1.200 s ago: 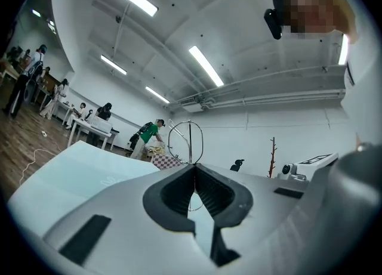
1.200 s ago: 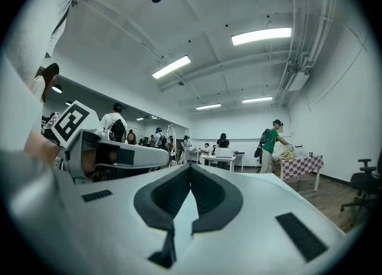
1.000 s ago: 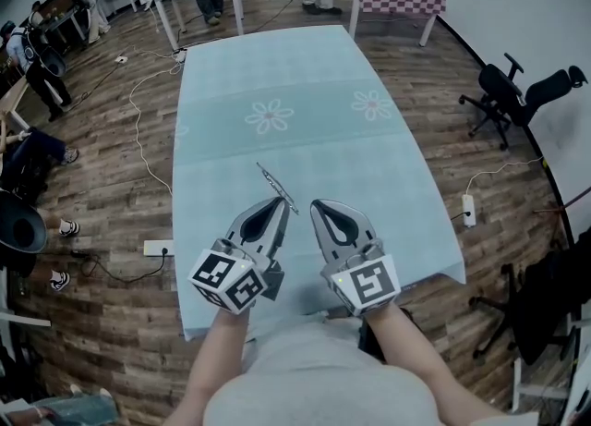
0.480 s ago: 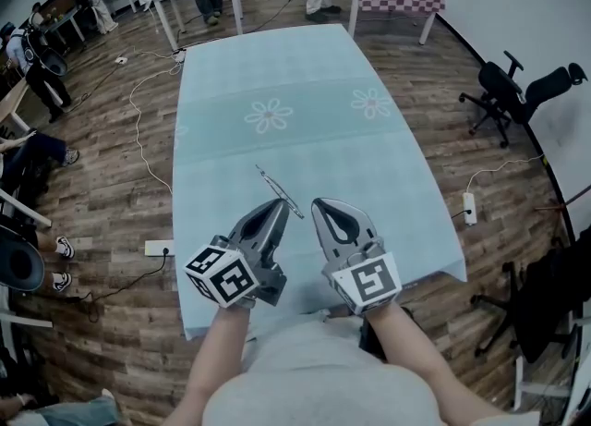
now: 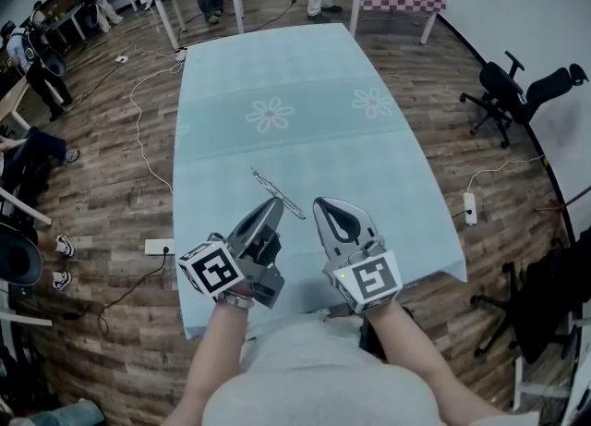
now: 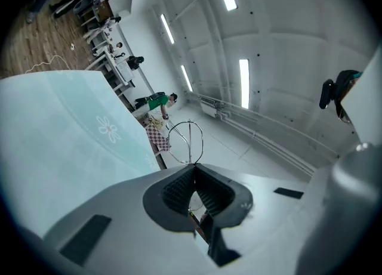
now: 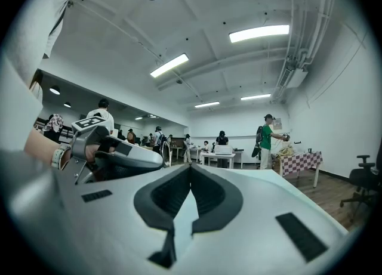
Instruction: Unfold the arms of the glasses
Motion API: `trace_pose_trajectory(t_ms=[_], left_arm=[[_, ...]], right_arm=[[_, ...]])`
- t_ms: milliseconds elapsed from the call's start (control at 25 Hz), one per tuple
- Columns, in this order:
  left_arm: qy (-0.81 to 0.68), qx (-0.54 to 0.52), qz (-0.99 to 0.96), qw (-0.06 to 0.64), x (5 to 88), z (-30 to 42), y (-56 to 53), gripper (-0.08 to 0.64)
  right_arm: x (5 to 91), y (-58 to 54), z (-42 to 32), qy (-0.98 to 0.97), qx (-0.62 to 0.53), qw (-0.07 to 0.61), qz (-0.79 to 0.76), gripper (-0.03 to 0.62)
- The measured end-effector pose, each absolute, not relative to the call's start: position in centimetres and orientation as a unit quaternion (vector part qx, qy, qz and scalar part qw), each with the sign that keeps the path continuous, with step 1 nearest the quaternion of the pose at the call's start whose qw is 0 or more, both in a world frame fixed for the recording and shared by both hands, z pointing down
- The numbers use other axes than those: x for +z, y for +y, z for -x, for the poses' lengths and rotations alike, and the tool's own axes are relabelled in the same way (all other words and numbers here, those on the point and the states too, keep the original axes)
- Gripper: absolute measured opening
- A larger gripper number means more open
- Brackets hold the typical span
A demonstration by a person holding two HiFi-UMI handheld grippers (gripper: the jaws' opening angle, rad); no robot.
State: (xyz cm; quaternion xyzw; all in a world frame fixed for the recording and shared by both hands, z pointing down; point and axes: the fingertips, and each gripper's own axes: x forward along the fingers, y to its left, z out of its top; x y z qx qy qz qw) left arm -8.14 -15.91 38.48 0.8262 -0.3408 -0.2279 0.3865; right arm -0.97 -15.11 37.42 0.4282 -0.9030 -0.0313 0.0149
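Left claw (image 5: 275,202), rolled onto its side, is clamped on the thin wire glasses (image 5: 268,184), holding them above the blue flower-print cloth of the bench (image 5: 277,64), a round lens rim jutting beyond its tips; just beside it, the right claw (image 5: 325,204) is closed on nothing

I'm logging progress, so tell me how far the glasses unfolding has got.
Done: the glasses are picked up, pinched in the left gripper above the table, one wire rim showing past its tips. In hand: just that hold; the right gripper sits shut and empty beside it. Left: swinging the arms out; whether either is open yet can't be told.
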Motion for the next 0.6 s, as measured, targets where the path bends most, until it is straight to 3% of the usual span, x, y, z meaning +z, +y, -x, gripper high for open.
trace_pose_trajectory(t_ms=[600], left_arm=[[-0.307, -0.268, -0.772, 0.487, 37.9, 7.9, -15.7, 0.011]], right_arm=[[38.7, -16.0, -1.2, -0.895, 0.036, -0.004, -0.445, 0.008]])
